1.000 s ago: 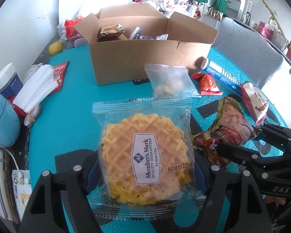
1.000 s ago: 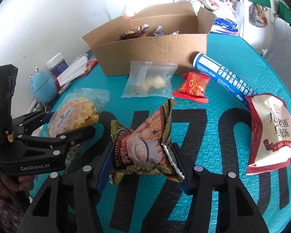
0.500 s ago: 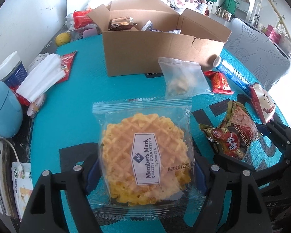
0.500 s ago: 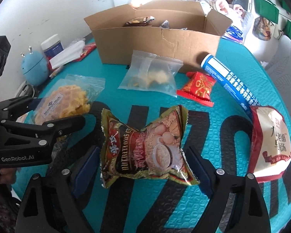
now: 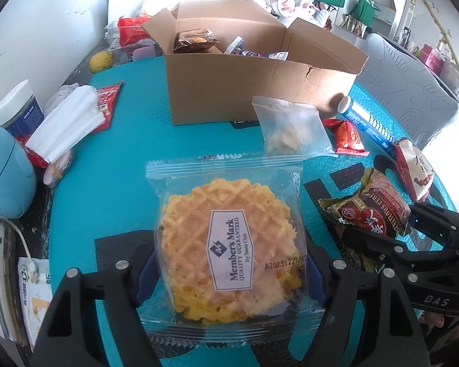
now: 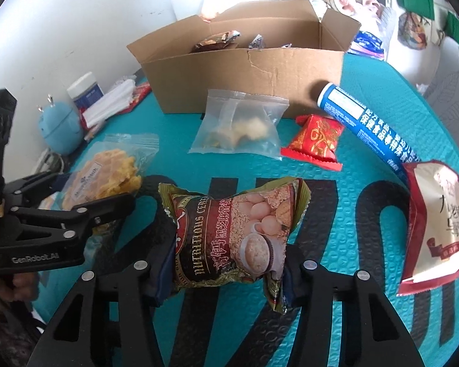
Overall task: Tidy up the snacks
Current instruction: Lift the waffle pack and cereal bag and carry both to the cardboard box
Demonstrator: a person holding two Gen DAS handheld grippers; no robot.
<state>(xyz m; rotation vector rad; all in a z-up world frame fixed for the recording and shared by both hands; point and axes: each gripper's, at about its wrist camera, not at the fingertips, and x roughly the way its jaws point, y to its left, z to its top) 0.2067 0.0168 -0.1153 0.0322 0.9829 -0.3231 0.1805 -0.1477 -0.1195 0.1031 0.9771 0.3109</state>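
In the left wrist view, the left gripper point(image 5: 229, 270) clamps a clear-wrapped waffle point(image 5: 226, 253) by its two side edges, blue pads pressing the wrapper, jaws fairly wide around the pack. It is held above the teal table mat point(image 5: 107, 165). Beyond stands the open cardboard box point(image 5: 248, 85) with wrapped snacks inside, a clear bag point(image 5: 290, 128) just in front of it, and a red sachet point(image 5: 348, 137) beside a blue tube point(image 5: 367, 122). At right, the right gripper point(image 5: 382, 232) has the cereal packet point(image 5: 373, 208). In the right wrist view, the right gripper point(image 6: 226, 270) is closing its jaws on the cereal packet point(image 6: 232, 232), pads squeezing its crumpled ends, the packet between them. A red-and-white pouch point(image 6: 434, 223) lies to the right, touching the tube's end; the left gripper point(image 6: 88, 202) with the waffle is at left.
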